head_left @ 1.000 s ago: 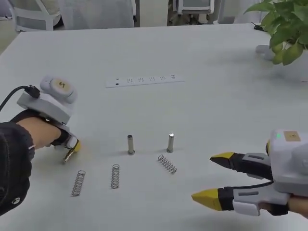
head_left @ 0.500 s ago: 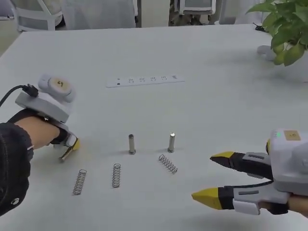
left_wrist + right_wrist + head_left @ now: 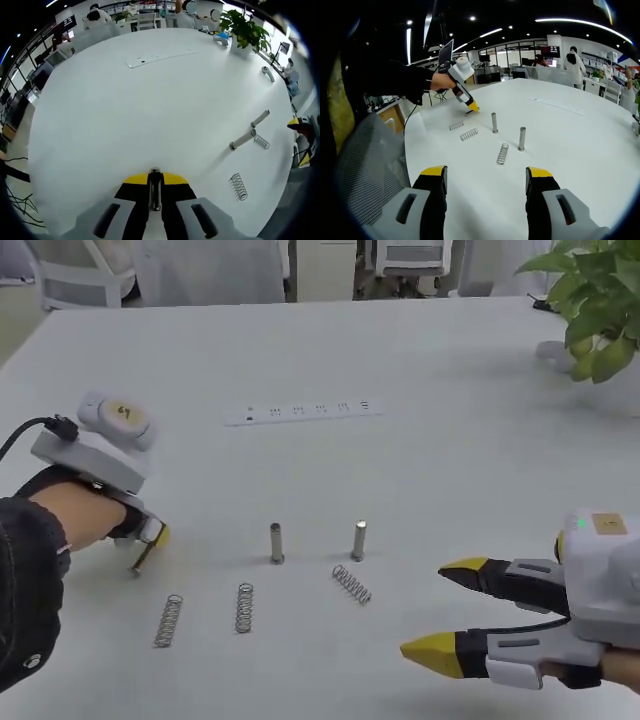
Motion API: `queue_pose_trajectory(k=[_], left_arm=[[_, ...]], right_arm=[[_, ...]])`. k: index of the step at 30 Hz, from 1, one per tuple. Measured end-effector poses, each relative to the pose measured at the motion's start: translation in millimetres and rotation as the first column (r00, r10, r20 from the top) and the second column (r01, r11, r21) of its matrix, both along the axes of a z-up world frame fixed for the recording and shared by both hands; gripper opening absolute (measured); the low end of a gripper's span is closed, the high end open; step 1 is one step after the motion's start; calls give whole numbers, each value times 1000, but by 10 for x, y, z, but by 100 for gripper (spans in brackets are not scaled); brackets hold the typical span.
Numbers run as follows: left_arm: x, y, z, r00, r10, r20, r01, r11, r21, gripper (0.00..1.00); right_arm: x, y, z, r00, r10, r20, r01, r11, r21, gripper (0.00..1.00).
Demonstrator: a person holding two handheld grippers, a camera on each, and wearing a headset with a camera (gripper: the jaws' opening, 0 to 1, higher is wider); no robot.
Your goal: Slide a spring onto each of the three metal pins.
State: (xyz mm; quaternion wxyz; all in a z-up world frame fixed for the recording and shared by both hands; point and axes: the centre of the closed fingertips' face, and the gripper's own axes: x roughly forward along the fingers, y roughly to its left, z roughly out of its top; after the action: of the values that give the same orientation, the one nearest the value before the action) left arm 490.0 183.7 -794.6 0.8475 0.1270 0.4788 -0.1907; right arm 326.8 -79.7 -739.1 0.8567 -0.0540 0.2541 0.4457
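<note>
My left tool (image 3: 152, 538) pinches one metal pin (image 3: 140, 559) at the left of the white surface (image 3: 450, 450), my right tool (image 3: 424, 608) hangs wide apart at the near right, and between them two pins (image 3: 276, 542) stand upright with three bare springs (image 3: 244, 607) lying just nearer.

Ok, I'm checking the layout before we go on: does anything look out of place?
One thing: the third pin is not standing with the two upright pins; the left gripper holds it tilted. The springs lie loose, none visibly damaged.
</note>
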Motion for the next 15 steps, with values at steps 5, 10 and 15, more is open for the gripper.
queue_pose_trajectory(k=[5, 10, 15], left_arm=[[-23, -42, 50, 1000, -3, 15, 3, 1000, -10, 0], [-26, -46, 64, 1000, -1, 23, 1, 1000, -18, 0], [-37, -47, 92, 999, 5, 35, -4, 1000, -28, 0]], right_arm=[[0, -5, 5, 1000, 1, 3, -1, 1000, -3, 62], [-4, 2, 22, 1000, 3, 7, -3, 1000, -3, 62], [-2, 1, 27, 1000, 4, 9, -4, 1000, -7, 62]])
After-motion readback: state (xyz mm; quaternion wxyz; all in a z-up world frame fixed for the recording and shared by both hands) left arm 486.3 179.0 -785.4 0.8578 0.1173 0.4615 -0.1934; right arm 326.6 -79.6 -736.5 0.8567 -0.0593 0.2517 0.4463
